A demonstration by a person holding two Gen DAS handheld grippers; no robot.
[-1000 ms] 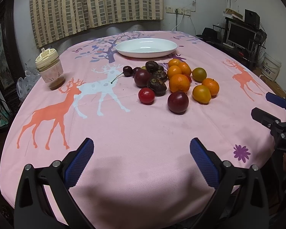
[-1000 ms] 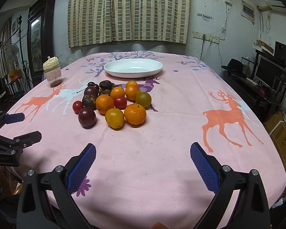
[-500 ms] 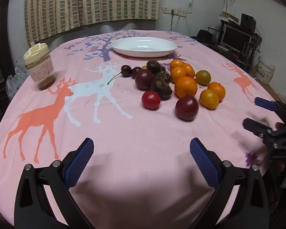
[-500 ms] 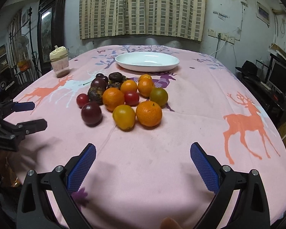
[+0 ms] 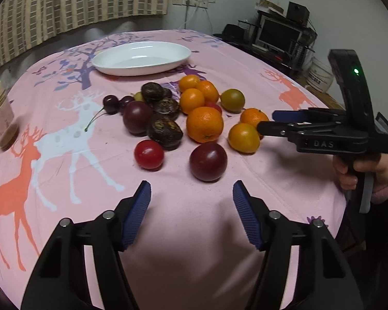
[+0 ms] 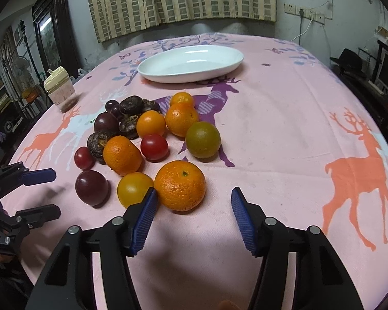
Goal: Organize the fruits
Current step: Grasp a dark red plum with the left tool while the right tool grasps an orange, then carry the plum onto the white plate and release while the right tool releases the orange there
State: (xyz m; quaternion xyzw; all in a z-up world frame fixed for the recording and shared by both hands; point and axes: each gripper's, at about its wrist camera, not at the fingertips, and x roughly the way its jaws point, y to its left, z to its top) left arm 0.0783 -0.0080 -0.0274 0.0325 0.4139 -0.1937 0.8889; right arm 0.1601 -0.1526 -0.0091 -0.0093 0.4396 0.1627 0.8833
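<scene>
Across the middle of a pink deer-print tablecloth (image 5: 194, 232), loose fruit lies clustered below an empty white dish (image 5: 142, 58).

Low in its own view, the left gripper (image 5: 191, 199) has just been closing; its blue pads stand apart with nothing between them, a dark plum (image 5: 208, 161) just beyond. Bottom centre of the other view, the right gripper (image 6: 194, 206) has likewise narrowed, unclamped, an orange (image 6: 179, 186) just ahead, its left pad seemingly brushing a yellow fruit (image 6: 133, 190). At upper left stands a lidded jar (image 6: 60, 90).
</scene>
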